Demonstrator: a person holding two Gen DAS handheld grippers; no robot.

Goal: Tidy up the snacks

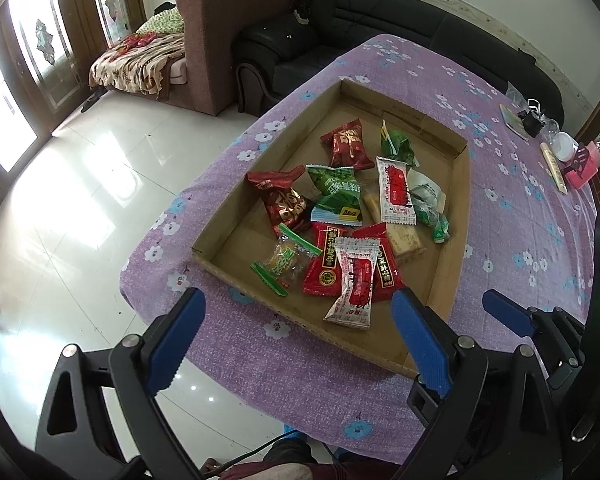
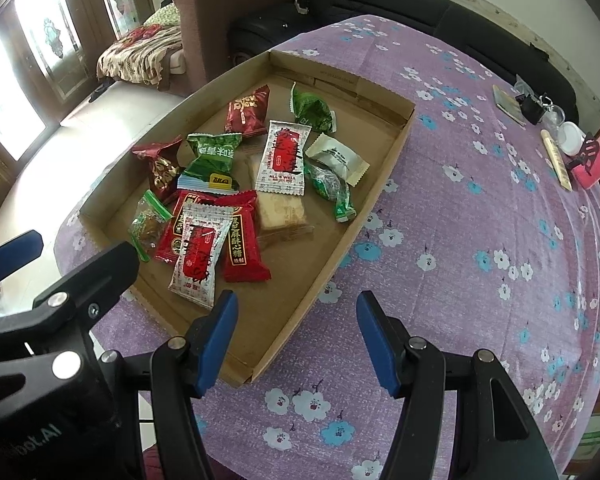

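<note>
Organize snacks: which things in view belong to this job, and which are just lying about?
Job:
cardboard tray
wrapped snacks piled in it
left gripper, open, empty
right gripper, open, empty

Lying about:
white lidded container
pink box
wooden stick
black sofa

Bright daylight enters through the far-left doors [image 1: 24,76], glaring off the glossy floor [image 1: 100,168]; edges bend and darken.
</note>
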